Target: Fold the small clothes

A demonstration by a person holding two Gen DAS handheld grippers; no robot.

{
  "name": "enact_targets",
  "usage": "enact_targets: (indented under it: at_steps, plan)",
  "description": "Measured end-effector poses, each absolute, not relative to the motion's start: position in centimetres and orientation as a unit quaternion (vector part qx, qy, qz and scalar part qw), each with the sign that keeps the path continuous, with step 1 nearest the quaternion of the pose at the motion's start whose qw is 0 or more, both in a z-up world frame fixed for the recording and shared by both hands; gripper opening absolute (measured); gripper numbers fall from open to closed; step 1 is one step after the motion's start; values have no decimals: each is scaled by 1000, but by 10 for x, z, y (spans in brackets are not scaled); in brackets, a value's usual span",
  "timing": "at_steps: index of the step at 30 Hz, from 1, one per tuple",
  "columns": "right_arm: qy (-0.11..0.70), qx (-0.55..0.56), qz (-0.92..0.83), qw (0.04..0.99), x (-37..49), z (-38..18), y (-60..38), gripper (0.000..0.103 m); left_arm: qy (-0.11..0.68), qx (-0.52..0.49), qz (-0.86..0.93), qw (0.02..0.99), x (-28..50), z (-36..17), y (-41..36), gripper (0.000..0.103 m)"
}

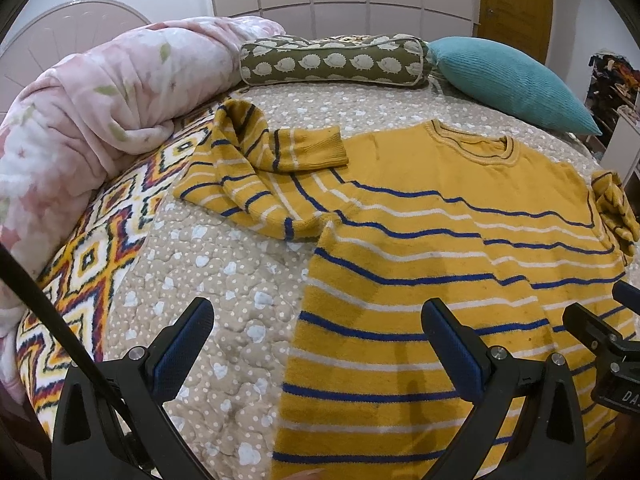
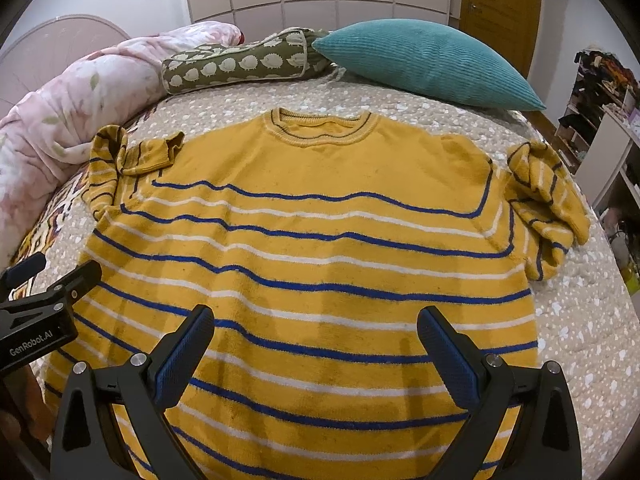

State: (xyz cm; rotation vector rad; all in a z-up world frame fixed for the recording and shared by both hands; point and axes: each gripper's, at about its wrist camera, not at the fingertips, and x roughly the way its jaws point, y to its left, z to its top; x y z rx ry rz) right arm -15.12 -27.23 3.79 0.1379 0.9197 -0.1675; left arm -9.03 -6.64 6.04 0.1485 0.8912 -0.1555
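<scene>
A yellow sweater (image 2: 320,240) with blue and white stripes lies flat on the bed, collar away from me; it also shows in the left wrist view (image 1: 440,240). Its left sleeve (image 1: 256,172) is crumpled and folded over itself, and its right sleeve (image 2: 548,208) is bunched at the far right. My left gripper (image 1: 318,344) is open and empty above the sweater's left hem edge. My right gripper (image 2: 316,344) is open and empty above the lower middle of the sweater. The right gripper's body shows at the right edge of the left wrist view (image 1: 612,344).
The beige quilted bedspread (image 1: 224,272) covers the bed. A pink floral blanket (image 1: 92,100) is heaped at the left over a patterned throw (image 1: 100,260). A green bolster (image 1: 332,62) and a teal pillow (image 2: 428,60) lie at the back. Shelves (image 2: 600,120) stand at the right.
</scene>
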Motion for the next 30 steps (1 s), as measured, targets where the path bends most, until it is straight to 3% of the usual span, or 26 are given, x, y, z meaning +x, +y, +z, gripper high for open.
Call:
enact_targets:
  at_steps: [30]
  plan:
    - [453, 50, -53, 889, -119, 34, -257, 103, 436, 55, -46, 897, -61, 55, -41, 103]
